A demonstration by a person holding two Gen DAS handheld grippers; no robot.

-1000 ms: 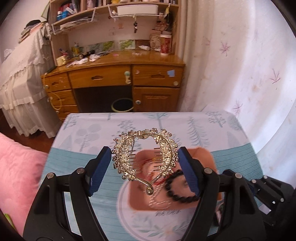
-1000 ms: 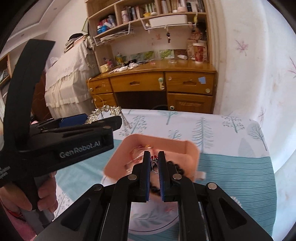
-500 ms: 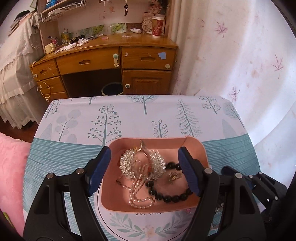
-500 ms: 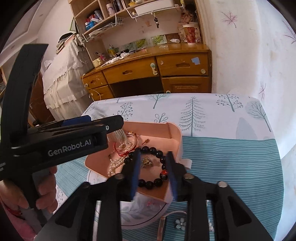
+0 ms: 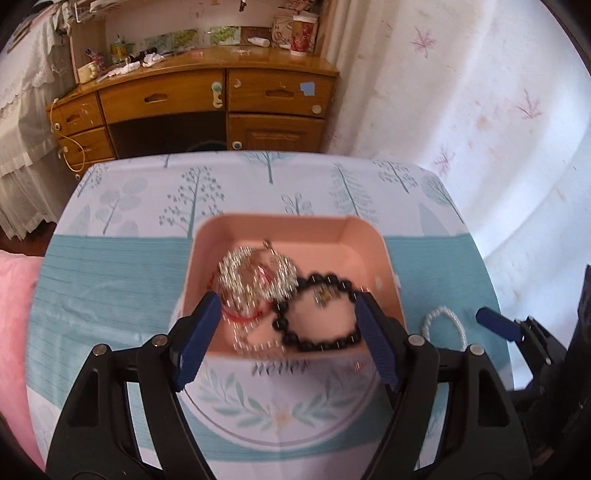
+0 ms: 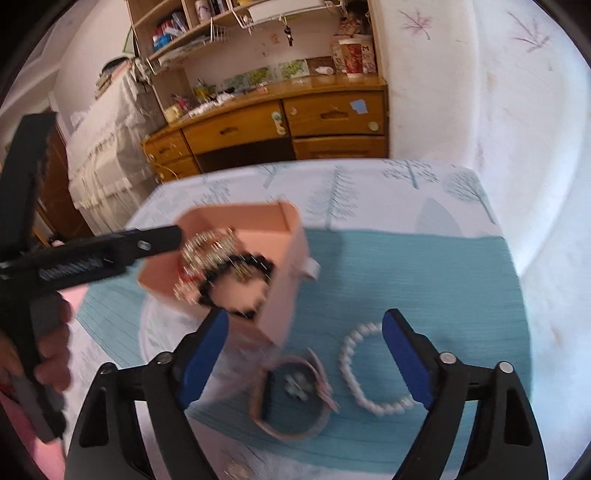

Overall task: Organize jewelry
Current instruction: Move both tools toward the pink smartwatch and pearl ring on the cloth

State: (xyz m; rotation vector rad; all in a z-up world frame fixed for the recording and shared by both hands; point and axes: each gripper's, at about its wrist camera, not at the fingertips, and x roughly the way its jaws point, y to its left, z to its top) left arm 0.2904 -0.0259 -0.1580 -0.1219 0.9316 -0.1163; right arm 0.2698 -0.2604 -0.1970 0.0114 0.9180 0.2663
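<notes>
Left tool point(image 5: 284, 325) wide, empty, over pink tray point(image 5: 273, 229); right tool point(image 6: 304, 354) opening, empty, above pearl bracelet point(image 6: 351, 373).

— What sort of place is this?
— A home, a bedroom by the look of it: a wooden desk point(image 5: 207, 92) with drawers and a cluttered top, bookshelves point(image 6: 207, 22) above it.
— Anything else?
— A lace-covered bed point(image 6: 107, 140) beside the desk, floral wallpaper point(image 5: 461, 92), and a table under a tree-print tablecloth point(image 5: 129, 229).
</notes>
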